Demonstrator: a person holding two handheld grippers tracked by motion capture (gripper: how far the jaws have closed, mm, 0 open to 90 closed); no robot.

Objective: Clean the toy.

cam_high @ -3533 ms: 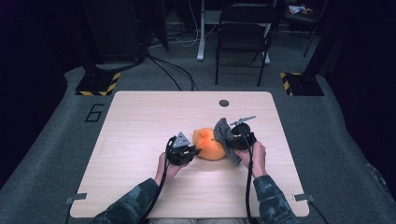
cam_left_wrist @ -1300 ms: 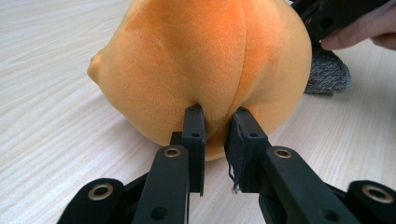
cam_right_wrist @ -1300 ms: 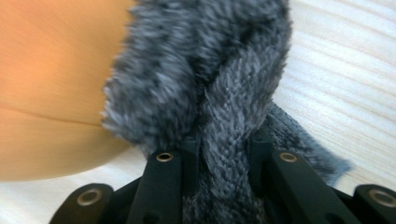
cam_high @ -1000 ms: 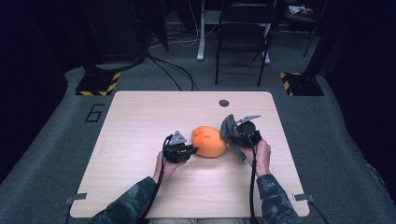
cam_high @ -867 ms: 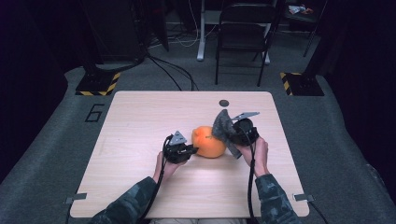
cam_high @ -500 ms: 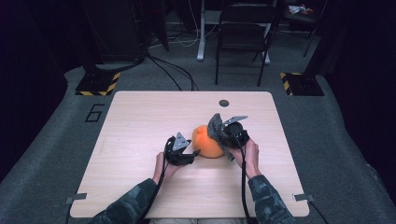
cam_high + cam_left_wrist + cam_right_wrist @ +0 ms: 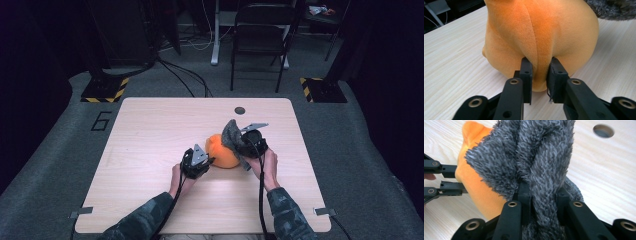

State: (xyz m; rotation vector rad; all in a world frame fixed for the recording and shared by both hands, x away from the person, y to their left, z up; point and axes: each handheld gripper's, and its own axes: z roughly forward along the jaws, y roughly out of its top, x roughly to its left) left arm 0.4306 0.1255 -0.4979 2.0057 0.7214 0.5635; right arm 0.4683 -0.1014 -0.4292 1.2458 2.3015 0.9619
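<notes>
An orange plush toy (image 7: pixel 222 152) lies near the middle of the wooden table (image 7: pixel 150 130). My left gripper (image 7: pixel 209 161) is at its left side. In the left gripper view, the jaws have just been closing and now pinch a fold of the orange plush (image 7: pixel 541 30), so the left gripper (image 7: pixel 540 75) is shut on it. My right gripper (image 7: pixel 241 146) is shut on a grey fuzzy cloth (image 7: pixel 231 134), which drapes over the toy's right top. The right gripper view shows the grey cloth (image 7: pixel 536 152) bunched in the right gripper (image 7: pixel 542 192), with the orange plush (image 7: pixel 476 185) behind it and the left gripper (image 7: pixel 451 181) at the far left.
A round cable hole (image 7: pixel 240 110) sits near the table's far edge. A folding chair (image 7: pixel 260 30) and floor cables stand beyond the table. Bare tabletop spreads left of the toy and toward the near edge.
My right gripper has carried the grey cloth leftward, onto the orange plush. The left hand has stayed in place beside the toy.
</notes>
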